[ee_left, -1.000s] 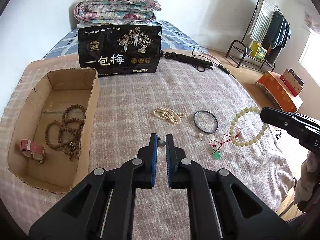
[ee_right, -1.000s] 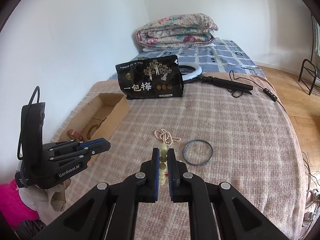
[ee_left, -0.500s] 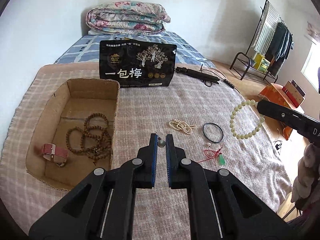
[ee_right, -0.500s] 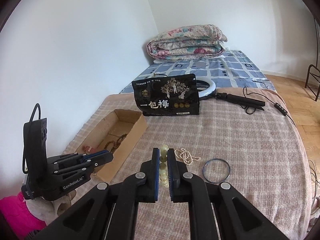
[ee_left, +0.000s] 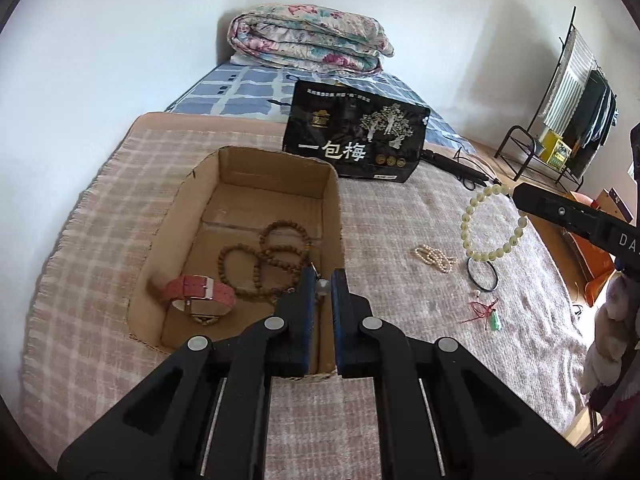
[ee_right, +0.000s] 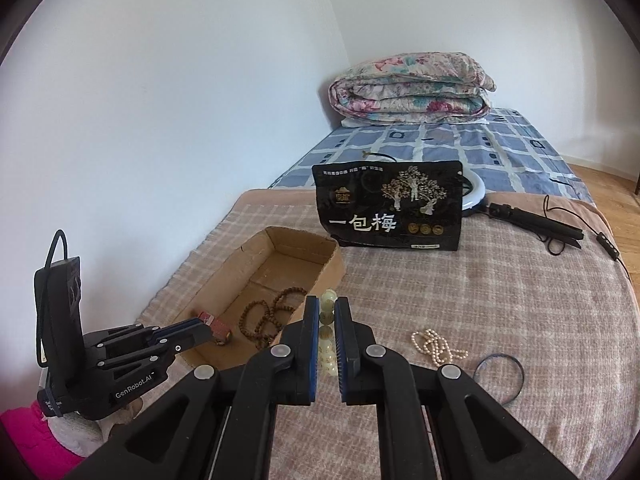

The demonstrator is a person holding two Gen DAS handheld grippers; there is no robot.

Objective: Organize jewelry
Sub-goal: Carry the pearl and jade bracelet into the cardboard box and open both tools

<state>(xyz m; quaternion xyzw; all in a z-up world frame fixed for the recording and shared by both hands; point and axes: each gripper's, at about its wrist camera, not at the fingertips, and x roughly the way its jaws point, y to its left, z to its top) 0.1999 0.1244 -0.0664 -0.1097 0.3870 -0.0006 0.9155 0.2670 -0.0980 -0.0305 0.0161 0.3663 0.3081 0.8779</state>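
My left gripper (ee_left: 322, 280) is shut on a small grey pearl pendant (ee_left: 322, 287) and hangs over the near right corner of the cardboard box (ee_left: 240, 168). The box holds a brown bead necklace (ee_left: 264, 260) and a pink-strap watch (ee_left: 200, 294). My right gripper (ee_right: 327, 310) is shut on a pale green bead bracelet (ee_right: 327, 300), which also shows in the left wrist view (ee_left: 492, 220) hanging in the air right of the box. A white pearl strand (ee_left: 434, 256), a black ring bangle (ee_left: 482, 274) and a red-cord jade pendant (ee_left: 490, 316) lie on the blanket.
A black snack bag (ee_left: 356, 144) stands behind the box. A folded quilt (ee_left: 308, 40) lies at the far end of the bed. A ring light with tripod and cable (ee_right: 532, 220) lies at the back right. A clothes rack (ee_left: 568, 108) stands by the wall.
My left gripper has moved left with the pearl pendant to above the box. My right gripper has carried the green bracelet up and toward the box.
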